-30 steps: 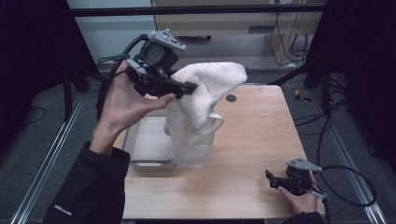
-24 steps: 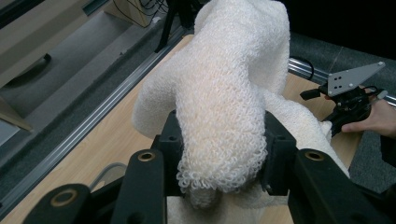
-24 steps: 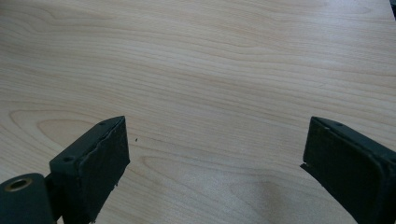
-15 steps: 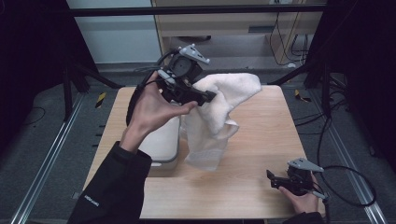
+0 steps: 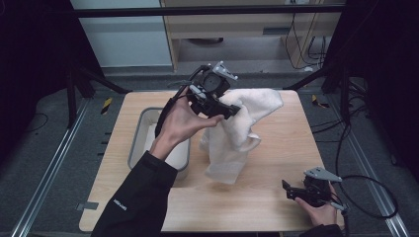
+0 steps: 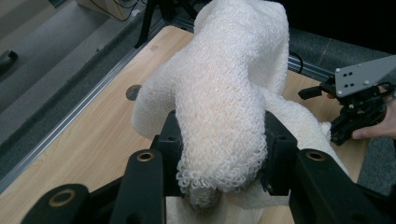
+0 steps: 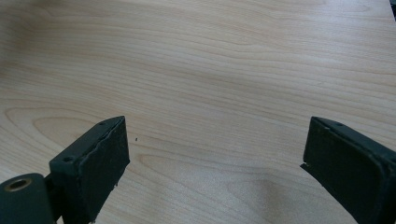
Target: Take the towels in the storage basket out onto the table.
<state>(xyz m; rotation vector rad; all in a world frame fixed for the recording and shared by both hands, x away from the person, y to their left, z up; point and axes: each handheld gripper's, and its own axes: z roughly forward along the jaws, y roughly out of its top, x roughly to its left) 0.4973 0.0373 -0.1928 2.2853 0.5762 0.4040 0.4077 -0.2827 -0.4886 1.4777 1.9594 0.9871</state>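
White towel (image 5: 240, 129), a thick looped-pile terry cloth, hangs in soft folds from the left gripper (image 5: 228, 107) above the middle of the table (image 5: 276, 143), its upper part bunched into a rounded hump toward the far edge and its lower corner drooping to just above or onto the wood; contact there cannot be judged from the high view. In the left gripper view the two black jaws are closed in on a gathered roll of the towel (image 6: 229, 107) and pinch it from both sides, and the open loops of the weave curl out below the grip. The left hand (image 5: 182, 123), in a dark sleeve (image 5: 136, 197), holds this gripper raised and turned toward the person's right. Beside the sleeve, on the left part of the table, stands a grey rectangular bin (image 5: 137, 143) with rounded corners and a pale interior, partly covered by the forearm. The table is a light wood-grain slab with a small dark round hole (image 6: 133, 92) near one edge. The right gripper (image 5: 291, 190) rests low at the near right corner, well apart from the towel, held by the right hand (image 5: 321, 212), with a grey three-cornered plate (image 5: 322, 174) on top. In the right gripper view its matte black blocky jaws stand spread wide over bare wood grain, gripping nothing.
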